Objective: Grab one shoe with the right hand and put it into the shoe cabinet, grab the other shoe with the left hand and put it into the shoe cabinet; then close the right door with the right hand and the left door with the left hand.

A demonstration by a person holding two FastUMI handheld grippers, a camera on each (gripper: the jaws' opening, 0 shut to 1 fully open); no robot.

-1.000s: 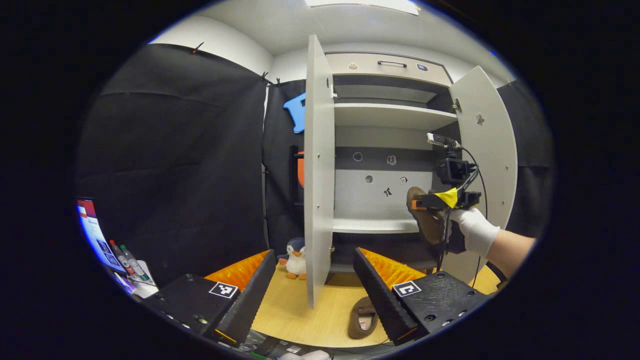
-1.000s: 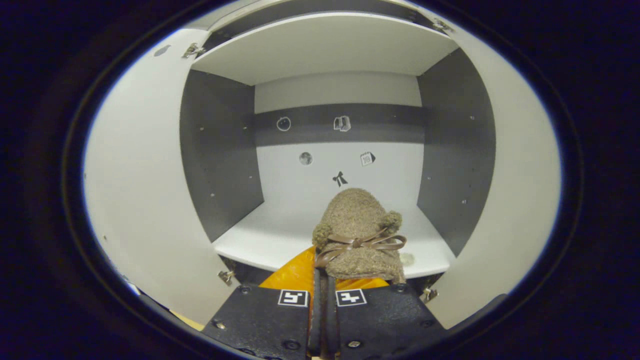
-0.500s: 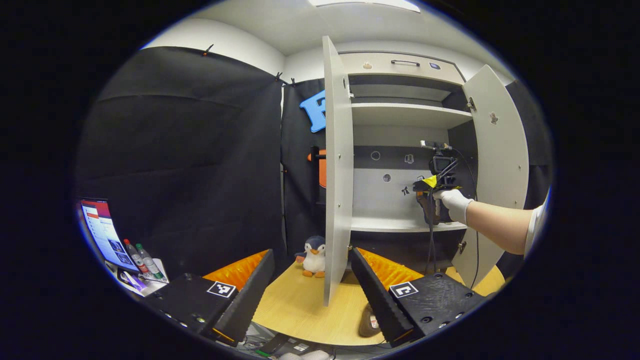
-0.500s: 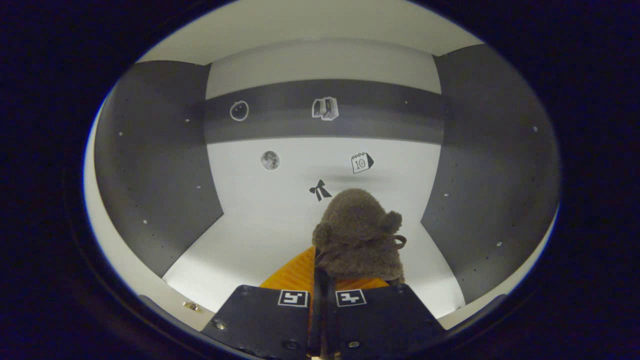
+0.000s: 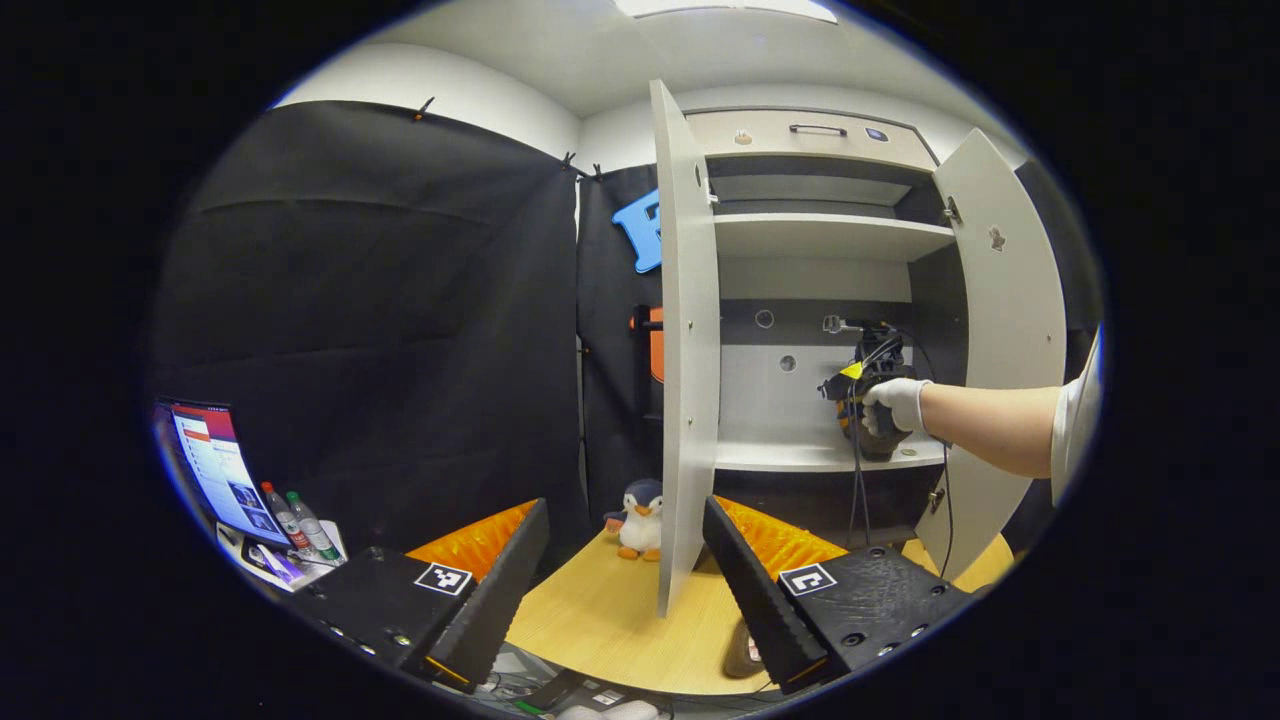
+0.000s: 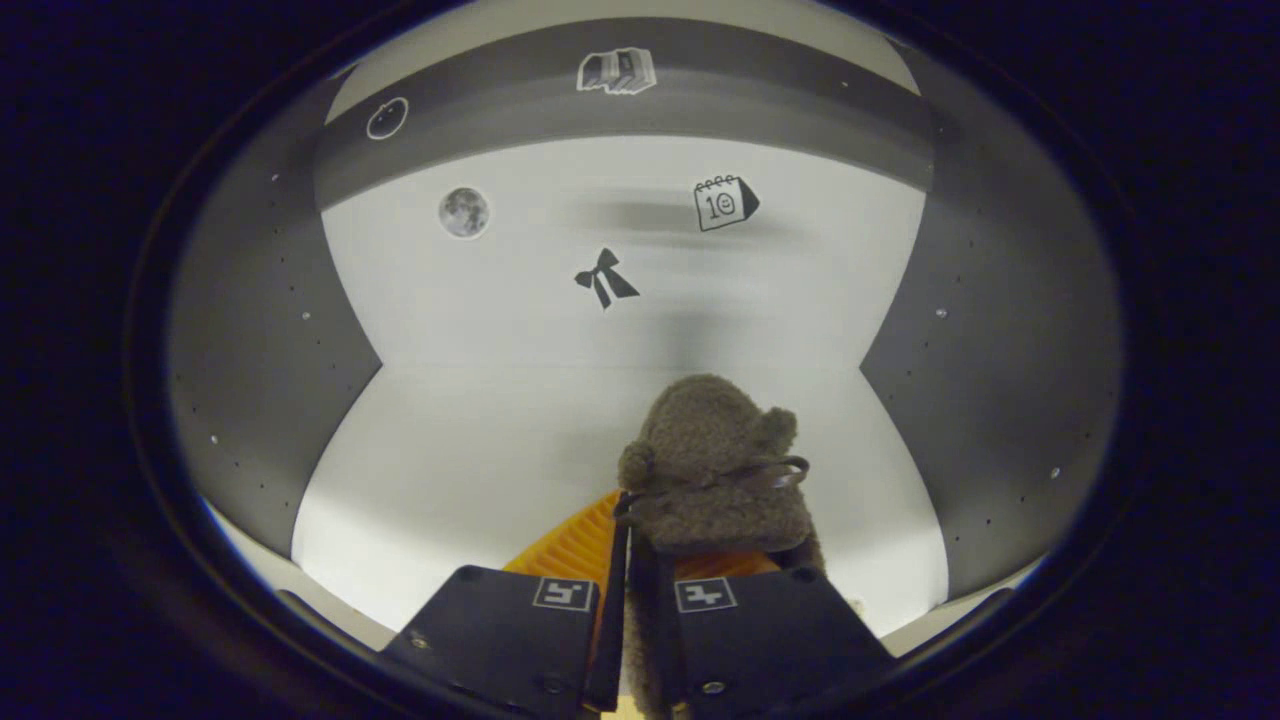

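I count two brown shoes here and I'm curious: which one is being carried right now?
The fuzzy shoe with the bow, clamped in the right gripper inside the cabinet. The other shoe lies untouched on the wooden table.

Second shoe (image 5: pixel 742 650) on the table, mostly hidden behind left gripper's fingers (image 5: pixel 757 600).
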